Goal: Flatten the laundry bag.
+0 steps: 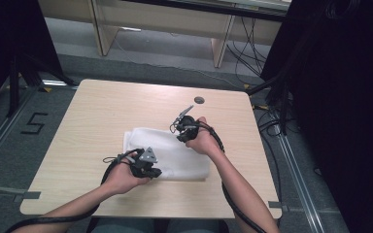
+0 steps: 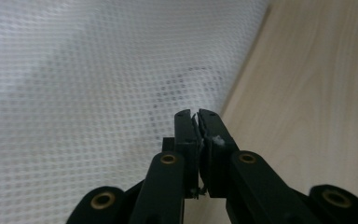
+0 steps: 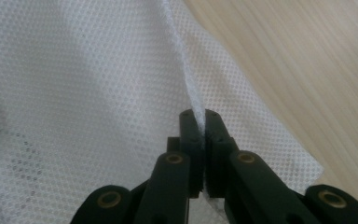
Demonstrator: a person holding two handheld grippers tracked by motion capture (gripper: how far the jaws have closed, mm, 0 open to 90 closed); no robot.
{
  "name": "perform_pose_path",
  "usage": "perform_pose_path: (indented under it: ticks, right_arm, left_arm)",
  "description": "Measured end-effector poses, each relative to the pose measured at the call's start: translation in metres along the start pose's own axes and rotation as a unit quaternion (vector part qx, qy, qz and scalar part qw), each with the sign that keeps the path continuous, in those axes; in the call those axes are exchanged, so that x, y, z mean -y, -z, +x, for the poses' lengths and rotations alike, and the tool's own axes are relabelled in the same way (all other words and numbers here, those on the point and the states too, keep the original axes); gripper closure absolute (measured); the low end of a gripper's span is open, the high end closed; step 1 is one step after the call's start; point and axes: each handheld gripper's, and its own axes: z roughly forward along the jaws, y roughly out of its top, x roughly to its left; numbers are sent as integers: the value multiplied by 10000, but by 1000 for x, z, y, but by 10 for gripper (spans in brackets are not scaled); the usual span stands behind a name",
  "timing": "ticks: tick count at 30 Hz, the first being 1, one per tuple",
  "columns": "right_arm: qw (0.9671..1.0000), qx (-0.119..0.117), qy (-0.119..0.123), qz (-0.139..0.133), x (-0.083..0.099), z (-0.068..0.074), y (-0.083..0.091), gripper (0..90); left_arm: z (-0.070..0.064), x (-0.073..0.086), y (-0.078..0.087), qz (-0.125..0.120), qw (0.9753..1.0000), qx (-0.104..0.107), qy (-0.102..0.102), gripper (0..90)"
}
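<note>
White mesh cloth (image 1: 167,153), folded into a rough rectangle, lay flat on the light wooden table (image 1: 97,116), slightly toward 5 o'clock of the tabletop's centre. Its surface carried a fine dotted weave, clear in both gripper views.

The left gripper (image 1: 148,170), held in the person's left hand (image 1: 124,177), sat at the cloth's 7 o'clock corner. In the left gripper view its 2 jaws were pressed together, with a thin edge of the cloth (image 2: 98,70) caught between the tips; bare table (image 2: 317,93) lay toward 3 o'clock of them.

The right gripper (image 1: 182,131), held in the right hand (image 1: 204,141), was at the cloth's 1 o'clock edge. In the right gripper view the jaws were closed on a raised fold of the cloth (image 3: 88,84), which ran up from the tips toward 12 o'clock; table surface (image 3: 298,60) showed toward 2 o'clock.

The 2 grippers stood well apart, at diagonally opposite parts of the cloth. A black cable (image 1: 233,204) trailed from the right gripper along the forearm. A small dark round mark (image 1: 199,100) sat on the table toward 12 o'clock of the right gripper. Grey floor (image 1: 43,116) surrounded the table, with a "5" (image 1: 34,124) marked at 9 o'clock.
</note>
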Motion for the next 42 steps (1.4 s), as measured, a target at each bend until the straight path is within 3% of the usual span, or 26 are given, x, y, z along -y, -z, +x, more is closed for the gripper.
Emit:
perform_pose_path:
  ticks: [2, 6, 9, 11, 14, 20, 21, 22, 27, 30, 31, 32, 36, 39, 40, 42]
  right_arm:
    - [10000, 4, -17, -62, 0, 1, 4, 890]
    - [9999, 33, 6, -170, -2, 4, 12, 889]
    - [9997, 27, 80, -214, -3, 5, 17, 889]
    - [9997, 44, 53, -246, -5, 9, 25, 890]
    - [9991, 87, 131, -385, -7, 11, 30, 889]
    - [9991, 81, 143, -390, -9, 15, 40, 888]
    - [9990, 108, 105, -416, -8, 16, 42, 887]
    - [9989, 82, 165, -439, -8, 15, 42, 887]
    - [9990, 80, 24, -449, -6, 18, 46, 887]
    - [9984, 80, 151, -539, -6, 20, 50, 887]
    - [9984, 81, 146, -535, -6, 21, 52, 887]
    - [9984, 88, 120, -554, -7, 23, 54, 887]
    - [9971, 83, 343, -672, -11, 26, 59, 887]
    - [9974, 116, 261, -667, -13, 31, 64, 887]
    - [9968, 85, 398, -691, -15, 31, 64, 887]
    - [9969, 124, 315, -708, -17, 34, 66, 887]
  left_arm:
    - [-3, 1, -6, 130, 9999, 44, -72, 868]
    - [-4, 1, -11, 180, 9998, 64, 17, 874]
    - [-2, 0, -13, 220, 9997, 38, -51, 879]
    - [0, -2, -15, 232, 9997, 6, 37, 881]
    - [5, -4, -17, 206, 9997, -124, 63, 882]
    - [14, -6, -13, 80, 9993, -327, 145, 883]
    - [11, -6, -14, -60, 9988, -382, 303, 885]
    - [8, -7, -11, 69, 9996, -251, 120, 885]
    - [-3, -11, -14, 132, 9999, -90, -42, 885]
    - [2, -11, -17, 209, 9997, -155, -21, 886]
    - [2, -10, -20, 93, 9997, -182, 150, 887]
    - [5, -10, -20, 225, 9996, -151, 23, 889]
    - [10, -10, -22, 223, 9995, -222, 94, 892]
    - [13, -11, -22, 222, 9993, -282, 50, 892]
    - [12, -11, -26, 22, 9990, -317, 307, 892]
    - [16, -12, -26, 82, 9990, -384, 228, 893]
